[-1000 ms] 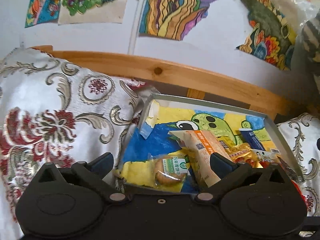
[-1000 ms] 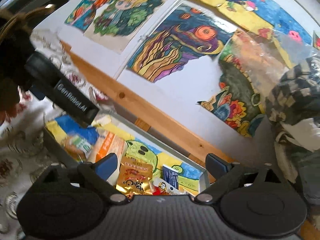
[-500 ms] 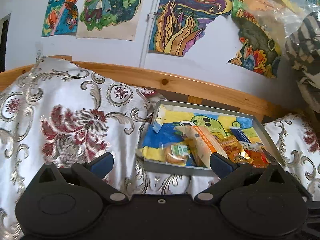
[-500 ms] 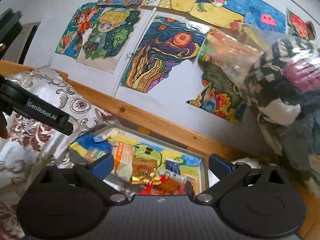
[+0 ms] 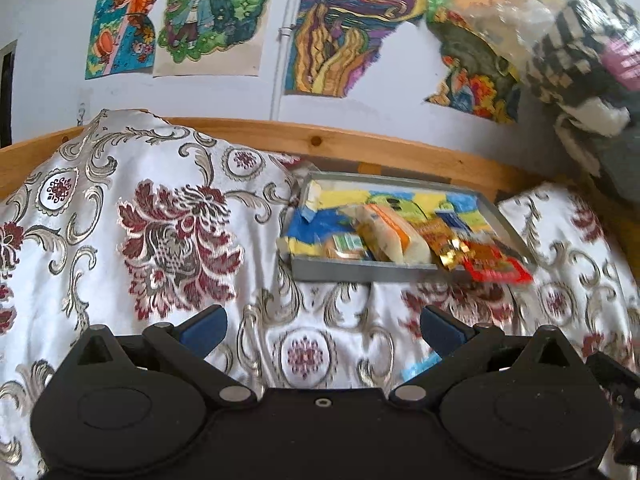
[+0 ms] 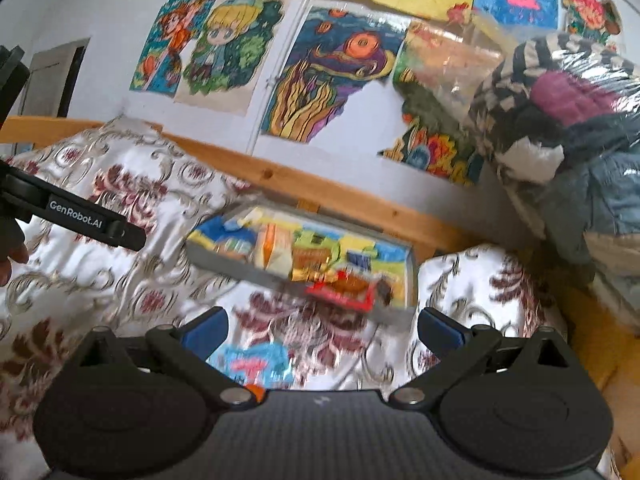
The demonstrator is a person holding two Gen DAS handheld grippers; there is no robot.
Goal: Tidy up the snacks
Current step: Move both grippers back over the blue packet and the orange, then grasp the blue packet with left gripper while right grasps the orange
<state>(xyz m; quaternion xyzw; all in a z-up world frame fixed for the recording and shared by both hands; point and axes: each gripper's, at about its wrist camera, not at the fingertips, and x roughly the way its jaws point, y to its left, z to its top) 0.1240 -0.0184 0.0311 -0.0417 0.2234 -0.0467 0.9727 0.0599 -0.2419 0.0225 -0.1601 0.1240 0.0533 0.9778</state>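
We have drawn both grippers back from the tray (image 5: 360,270) over the last second: it filled the lower middle of each view then, and now it sits further off on the patterned bedspread (image 5: 168,216), with open cloth between it and us. The left gripper (image 5: 322,330) and the right gripper (image 6: 322,330) both have their jaws spread wide and carry nothing.

The tray rests against the wooden bed rail (image 5: 360,144), beneath the drawings on the wall. Inside it lie the snacks: a small green-labelled packet (image 5: 346,246) at the near left, a long orange-and-white packet (image 5: 386,232) beside it, a gold packet (image 5: 444,242) next, and a red packet (image 5: 498,266) that hangs over the near right rim. A dark blue packet (image 5: 454,218) lies behind them.

We judge the task nearly done, since most snacks are gathered in the tray. What seems left is a light blue wrapper (image 6: 252,360) lying on the bedspread just ahead of the right gripper, and perhaps tucking in the overhanging red packet. Blur keeps us from reading that wrapper clearly.
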